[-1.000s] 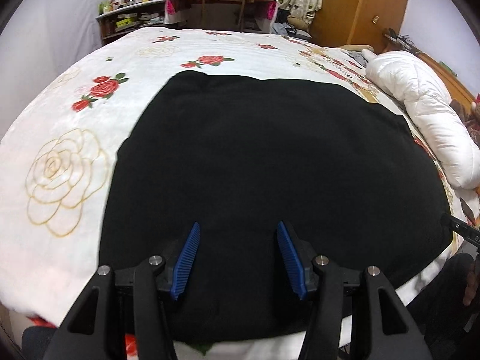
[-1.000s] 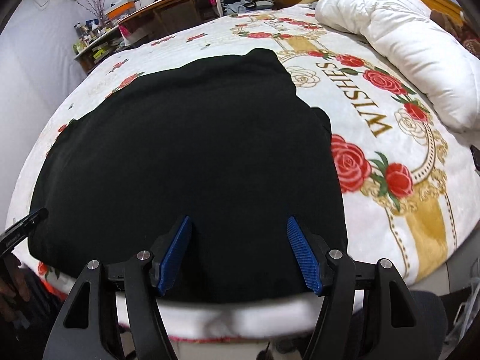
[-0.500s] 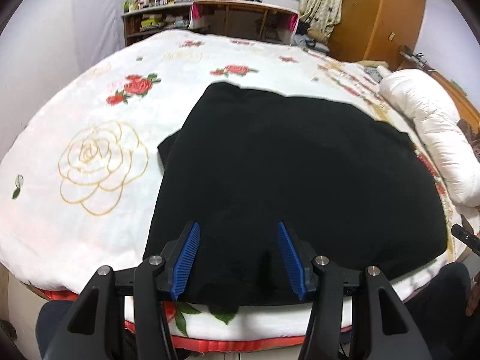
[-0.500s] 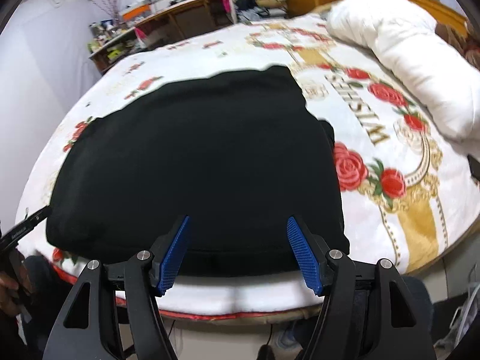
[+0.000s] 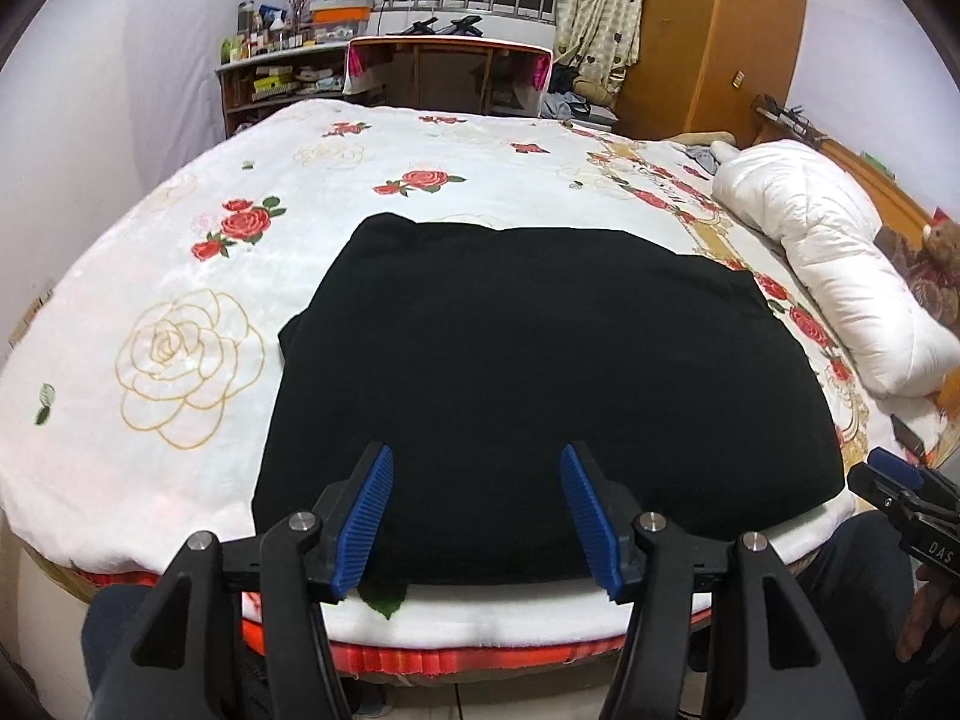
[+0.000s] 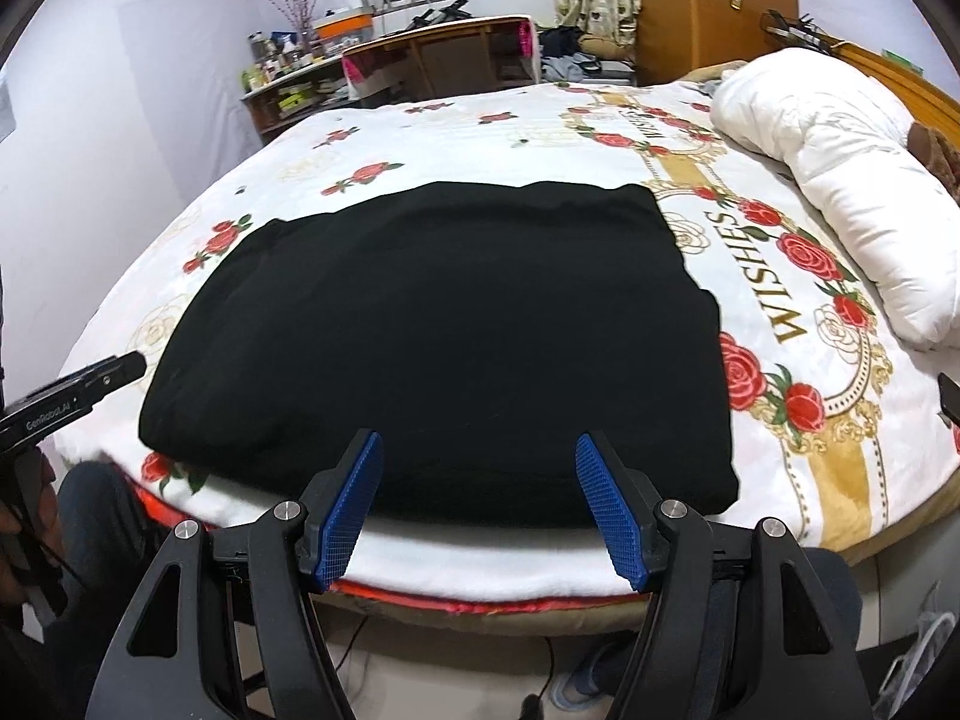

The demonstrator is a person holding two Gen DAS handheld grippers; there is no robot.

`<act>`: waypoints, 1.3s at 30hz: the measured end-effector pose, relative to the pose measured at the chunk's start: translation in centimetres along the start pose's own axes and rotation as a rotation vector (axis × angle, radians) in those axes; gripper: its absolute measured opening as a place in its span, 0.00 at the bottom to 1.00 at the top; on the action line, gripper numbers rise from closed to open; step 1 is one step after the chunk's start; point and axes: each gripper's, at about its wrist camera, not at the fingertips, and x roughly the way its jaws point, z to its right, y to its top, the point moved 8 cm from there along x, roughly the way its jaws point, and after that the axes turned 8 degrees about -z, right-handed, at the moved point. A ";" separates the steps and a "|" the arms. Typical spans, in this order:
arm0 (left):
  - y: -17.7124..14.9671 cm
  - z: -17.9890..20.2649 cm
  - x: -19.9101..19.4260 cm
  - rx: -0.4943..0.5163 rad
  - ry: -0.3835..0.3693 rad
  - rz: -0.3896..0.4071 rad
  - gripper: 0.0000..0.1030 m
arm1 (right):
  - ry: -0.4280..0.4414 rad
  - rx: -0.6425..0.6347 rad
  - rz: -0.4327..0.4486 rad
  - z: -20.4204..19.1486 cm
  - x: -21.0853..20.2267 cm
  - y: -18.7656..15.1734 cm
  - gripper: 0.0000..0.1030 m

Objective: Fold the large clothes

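Note:
A large black garment (image 5: 540,372) lies folded into a rough rectangle on the bed, near its front edge; it also shows in the right wrist view (image 6: 444,336). My left gripper (image 5: 477,510) is open and empty, held back over the garment's near edge. My right gripper (image 6: 477,504) is open and empty, held off the bed's front edge just before the garment. The right gripper's tip shows at the right edge of the left wrist view (image 5: 900,492), and the left gripper's tip shows at the left edge of the right wrist view (image 6: 78,396).
The bed has a white blanket with red roses (image 5: 180,276). A white duvet (image 5: 834,276) lies bundled at the right side. A desk (image 5: 450,72), shelves and a wooden wardrobe (image 5: 708,30) stand beyond the bed. The person's legs are below the bed edge.
Both grippers have pulled back and up from the garment toward the bed's front edge. The garment lies still and looks smaller in both views.

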 end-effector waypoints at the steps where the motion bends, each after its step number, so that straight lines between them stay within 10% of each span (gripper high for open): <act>1: 0.0 0.2 -0.3 0.007 0.009 0.004 0.59 | 0.002 -0.004 -0.001 -0.2 0.0 -0.1 0.65; 39: -1.4 0.7 0.4 -0.011 0.015 -0.040 0.59 | 0.003 -0.024 -0.023 -1.1 0.5 -0.9 0.65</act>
